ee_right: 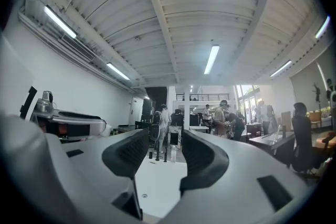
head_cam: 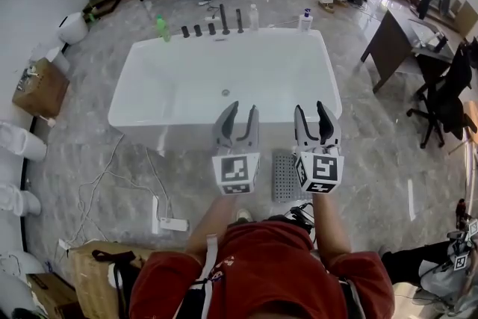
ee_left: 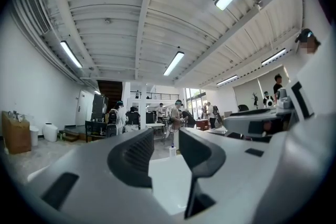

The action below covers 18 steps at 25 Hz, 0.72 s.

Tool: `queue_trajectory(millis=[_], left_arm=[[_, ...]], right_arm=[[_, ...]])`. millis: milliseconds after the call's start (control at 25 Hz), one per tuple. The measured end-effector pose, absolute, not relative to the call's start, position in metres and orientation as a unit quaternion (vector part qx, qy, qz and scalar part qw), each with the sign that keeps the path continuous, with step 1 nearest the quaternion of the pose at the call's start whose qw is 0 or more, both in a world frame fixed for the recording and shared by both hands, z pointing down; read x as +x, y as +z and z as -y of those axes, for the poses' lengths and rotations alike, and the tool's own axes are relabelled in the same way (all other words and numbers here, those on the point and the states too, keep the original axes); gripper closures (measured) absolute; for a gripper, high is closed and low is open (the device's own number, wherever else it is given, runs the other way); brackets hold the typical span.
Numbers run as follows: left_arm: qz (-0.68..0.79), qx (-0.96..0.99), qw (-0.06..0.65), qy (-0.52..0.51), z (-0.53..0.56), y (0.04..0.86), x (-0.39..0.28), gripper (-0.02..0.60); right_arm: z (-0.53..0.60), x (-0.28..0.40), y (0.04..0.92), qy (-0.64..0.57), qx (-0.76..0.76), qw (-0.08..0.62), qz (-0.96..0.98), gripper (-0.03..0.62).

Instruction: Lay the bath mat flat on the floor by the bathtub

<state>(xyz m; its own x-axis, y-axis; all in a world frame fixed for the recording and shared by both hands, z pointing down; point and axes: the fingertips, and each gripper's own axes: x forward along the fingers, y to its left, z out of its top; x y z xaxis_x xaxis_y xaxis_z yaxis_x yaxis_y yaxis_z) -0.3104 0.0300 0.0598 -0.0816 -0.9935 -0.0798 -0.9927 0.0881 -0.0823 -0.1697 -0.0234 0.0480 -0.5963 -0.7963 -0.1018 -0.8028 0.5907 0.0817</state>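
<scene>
Left gripper and right gripper hold their jaws apart, empty. The bathtub lies ahead of the fingertips, with the grey bath mat behind them, flat on the floor.

light: bright, from ceiling tubes | glare: bathtub washed white | edges: fisheye bend, dark corners

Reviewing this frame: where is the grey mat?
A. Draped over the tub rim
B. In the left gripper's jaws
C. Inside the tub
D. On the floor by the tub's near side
D: the mat lies on the floor just in front of the tub, and the left gripper and right gripper hold nothing.
</scene>
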Motion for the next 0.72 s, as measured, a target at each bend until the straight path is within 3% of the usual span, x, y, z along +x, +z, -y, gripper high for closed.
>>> queue_trajectory(millis=[360,720], left_arm=[[-0.729,-0.682,0.053,0.008,-0.024,0.058,-0.306,0.56],[-0.713,-0.699,0.05,0.006,-0.021,0.057,-0.302,0.568]], right_arm=[[0.025,-0.175,0.047,0.058,-0.442,0.023,-0.895,0.573],[0.026,-0.181,0.047,0.061,-0.443,0.012,-0.894,0.582]])
